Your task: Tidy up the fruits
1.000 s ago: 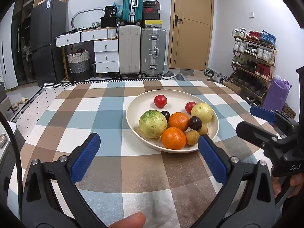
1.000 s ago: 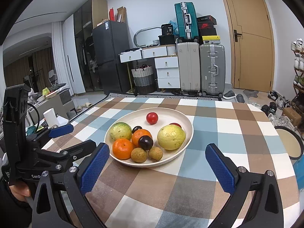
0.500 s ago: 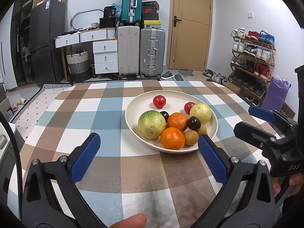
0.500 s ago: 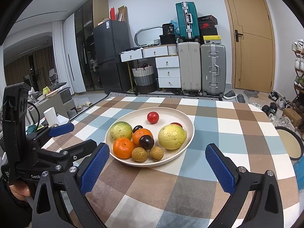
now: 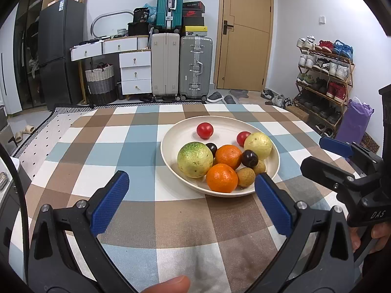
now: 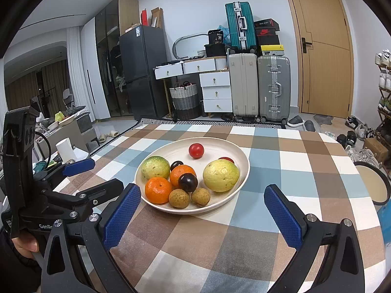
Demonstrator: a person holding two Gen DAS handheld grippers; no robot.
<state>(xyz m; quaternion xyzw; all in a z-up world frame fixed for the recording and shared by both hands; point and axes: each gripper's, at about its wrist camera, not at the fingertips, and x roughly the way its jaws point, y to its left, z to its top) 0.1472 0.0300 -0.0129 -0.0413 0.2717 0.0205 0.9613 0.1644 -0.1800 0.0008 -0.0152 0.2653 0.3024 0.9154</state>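
A cream bowl (image 5: 185,128) (image 6: 242,156) on the checked tablecloth holds a green guava (image 5: 194,159), a yellow guava (image 5: 258,145), two oranges (image 5: 222,177), two red tomatoes (image 5: 204,130), dark plums (image 5: 249,158) and brown longans (image 5: 246,177). My left gripper (image 5: 191,188) is open and empty, just short of the bowl's near rim. My right gripper (image 6: 202,202) is open and empty, also at the near rim; it shows at the right of the left wrist view (image 5: 337,158). The left gripper shows at the left of the right wrist view (image 6: 78,178).
A round stool (image 6: 372,185) stands off the table's right edge. A white cup (image 6: 65,149) sits on a low stand at left. Suitcases (image 5: 180,66), drawers and a shoe rack (image 5: 325,78) line the room behind the table.
Both grippers have drifted slightly; the bowl sits a little lower and further left in the left wrist view. Both stay open and empty.
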